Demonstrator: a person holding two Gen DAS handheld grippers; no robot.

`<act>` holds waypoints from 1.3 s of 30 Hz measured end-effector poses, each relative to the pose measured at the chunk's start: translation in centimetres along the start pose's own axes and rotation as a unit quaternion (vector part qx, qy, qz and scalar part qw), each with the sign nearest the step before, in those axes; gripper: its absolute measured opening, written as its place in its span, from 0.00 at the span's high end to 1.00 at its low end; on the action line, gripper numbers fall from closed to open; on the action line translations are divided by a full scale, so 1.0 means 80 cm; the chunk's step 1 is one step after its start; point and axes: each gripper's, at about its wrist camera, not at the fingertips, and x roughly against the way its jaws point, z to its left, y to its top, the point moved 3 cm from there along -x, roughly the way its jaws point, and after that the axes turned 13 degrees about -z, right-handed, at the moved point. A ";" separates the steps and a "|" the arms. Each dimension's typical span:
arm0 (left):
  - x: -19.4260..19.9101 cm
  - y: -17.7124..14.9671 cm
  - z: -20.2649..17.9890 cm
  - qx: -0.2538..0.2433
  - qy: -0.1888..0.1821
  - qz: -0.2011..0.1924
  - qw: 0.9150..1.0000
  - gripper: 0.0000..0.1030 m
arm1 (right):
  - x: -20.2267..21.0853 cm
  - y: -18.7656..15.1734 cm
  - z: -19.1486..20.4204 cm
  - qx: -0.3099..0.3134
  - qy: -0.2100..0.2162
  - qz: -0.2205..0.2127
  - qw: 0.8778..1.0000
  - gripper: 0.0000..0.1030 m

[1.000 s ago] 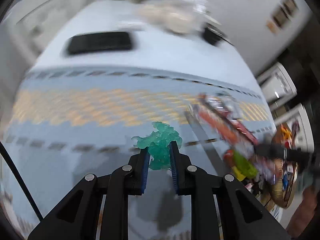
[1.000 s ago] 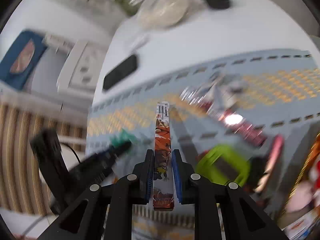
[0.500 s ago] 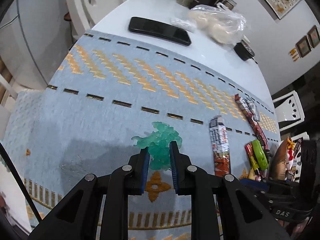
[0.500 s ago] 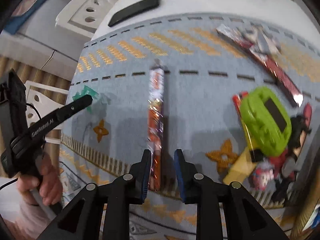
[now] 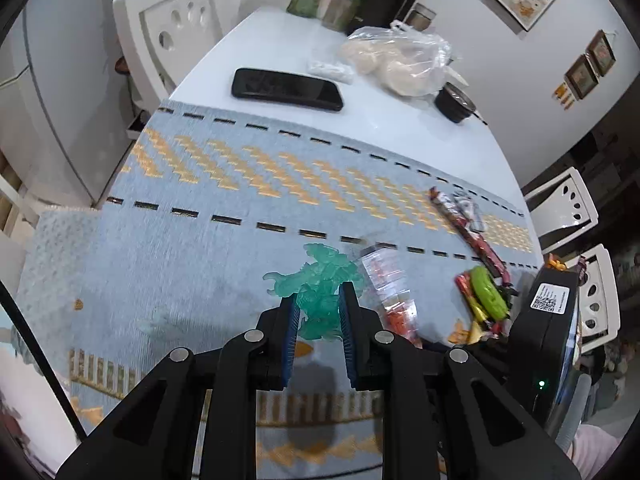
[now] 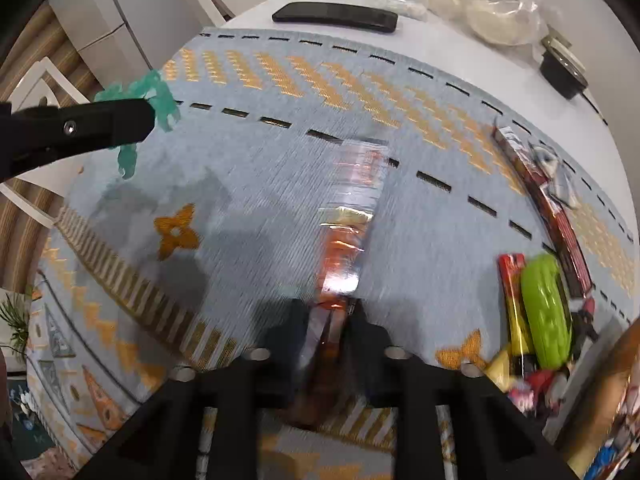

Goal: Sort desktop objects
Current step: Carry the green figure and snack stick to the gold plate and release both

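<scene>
Table (image 5: 280, 36) scene through two wrist cameras, a pale blue woven mat (image 5: 200, 208) with orange zigzags covering its near half; left gripper (image 5: 319, 312) has its blue-padded tongs pinching a translucent green toy figure (image 5: 320, 276), held above the mat, its shadow on the cloth below; in the right wrist view the same figure pokes out past the black fingers at the upper left. Right gripper (image 6: 330, 320) is blurred, its tongs pressed together on the near end of a long snack packet (image 6: 348, 216), red, orange and clear, which runs away along the mat's middle. At the mat's right edge lies a pile: a lime green oval object (image 6: 546, 312), a yellow and red wrapper just beside it, and a long dark red wrapper (image 6: 548, 208). Beyond the mat, on bare white tabletop, lie a black phone (image 5: 286, 89), a clear plastic bag (image 5: 400, 60) and a small black jar (image 5: 456, 102).
</scene>
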 end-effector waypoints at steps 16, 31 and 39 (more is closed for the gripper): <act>0.055 0.014 -0.247 -0.152 -0.175 -0.020 0.972 0.84 | 0.238 -0.066 -0.206 -0.291 0.081 -0.203 0.931 0.83; -0.015 -0.058 -0.457 -0.204 -0.321 0.071 0.922 0.78 | 0.342 -0.196 -0.356 -0.388 -0.094 -0.207 0.893 0.83; -0.046 -0.085 -0.444 -0.176 -0.317 0.132 0.923 0.64 | 0.318 -0.213 -0.386 -0.443 -0.086 -0.162 0.878 0.52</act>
